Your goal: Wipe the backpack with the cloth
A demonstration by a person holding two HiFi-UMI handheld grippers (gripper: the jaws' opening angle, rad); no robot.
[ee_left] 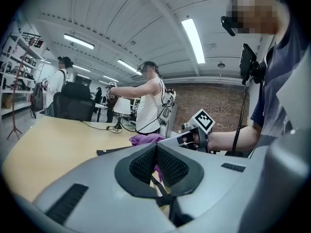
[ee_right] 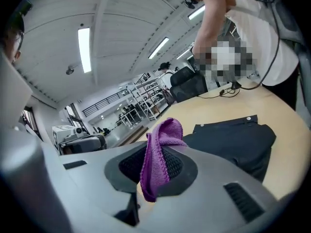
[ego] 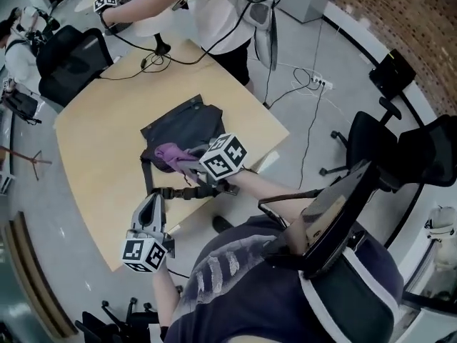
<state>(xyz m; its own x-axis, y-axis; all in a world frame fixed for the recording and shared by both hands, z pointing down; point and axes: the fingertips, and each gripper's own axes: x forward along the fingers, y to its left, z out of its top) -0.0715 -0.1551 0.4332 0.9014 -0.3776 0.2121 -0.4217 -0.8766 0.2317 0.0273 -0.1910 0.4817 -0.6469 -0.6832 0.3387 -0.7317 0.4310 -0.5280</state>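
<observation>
pinching one purple cloth [ee_right: 159, 152] in the right gripper [ee_right: 154, 171], jaws closed on a fold of it, the free end standing up above the pads and a short tail drooping below. holding that cloth over the near edge of the one dark backpack [ego: 182, 126], touching or just above, not telling which. lying flat and unzipped-looking on the single pale tabletop [ego: 96, 156], roughly at its middle, the backpack [ee_right: 233, 140] just beyond the cloth in the right gripper view. trailing from it toward the near tabletop edge, one black strap [ego: 178, 191]. hovering near that edge, the left gripper [ego: 151, 200], apart from the backpack and just beside the strap's end. pressing its two jaws fully together, carrying nothing between them. counting two grippers in play, one loaded and one empty. standing at the far tabletop edge, one other person [ego: 214, 6], arm reaching out to the side.
</observation>
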